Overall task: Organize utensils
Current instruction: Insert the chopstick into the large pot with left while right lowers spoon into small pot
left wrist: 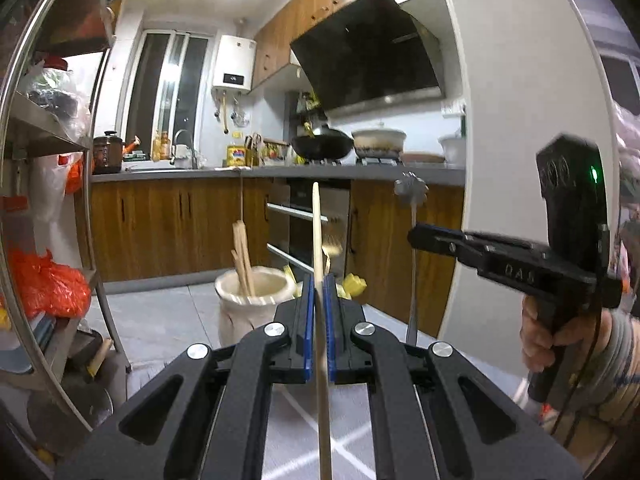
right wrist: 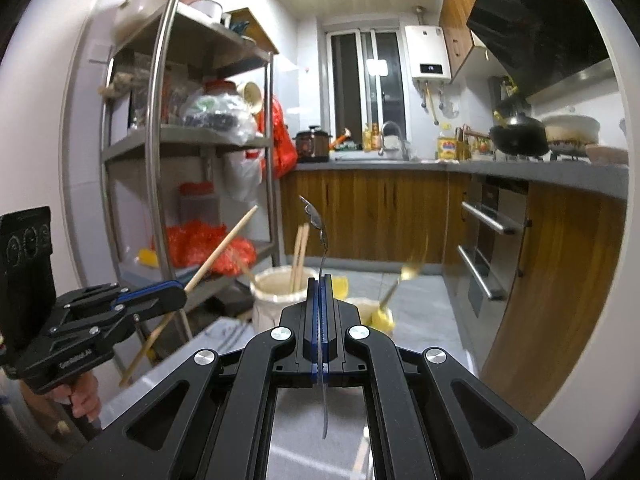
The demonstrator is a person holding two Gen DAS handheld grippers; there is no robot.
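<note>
We read little writing here: the side of the left gripper's body in the right wrist view carries a small pale word that looks like "GenRobot.AI", and the right gripper's body in the left wrist view shows the letters "DAS". Other labels are too blurred for us to read.

Our left gripper (left wrist: 319,292) has its blue pads pressed together on a wooden chopstick (left wrist: 318,232), which passes between them, its upper end rising above the fingertips and its lower end running back below the gripper. In the right wrist view the same chopstick (right wrist: 218,254) slants up and to the right out of the left gripper (right wrist: 182,294).

Our right gripper (right wrist: 320,292) is clamped on the thin handle of a metal spoon (right wrist: 318,228); the handle runs between the pads and the shaped end stands above the tips. From the left wrist view we see that spoon (left wrist: 412,196) upright in the right gripper (left wrist: 414,236), held by a hand (left wrist: 538,336).

Ahead and below stands a cream ceramic holder (left wrist: 256,300) with wooden chopsticks (left wrist: 242,260) in it, on a grey table (left wrist: 176,320). A yellow cup (right wrist: 382,314) beside the holder (right wrist: 276,292) holds another utensil (right wrist: 400,280), blurred.
</note>
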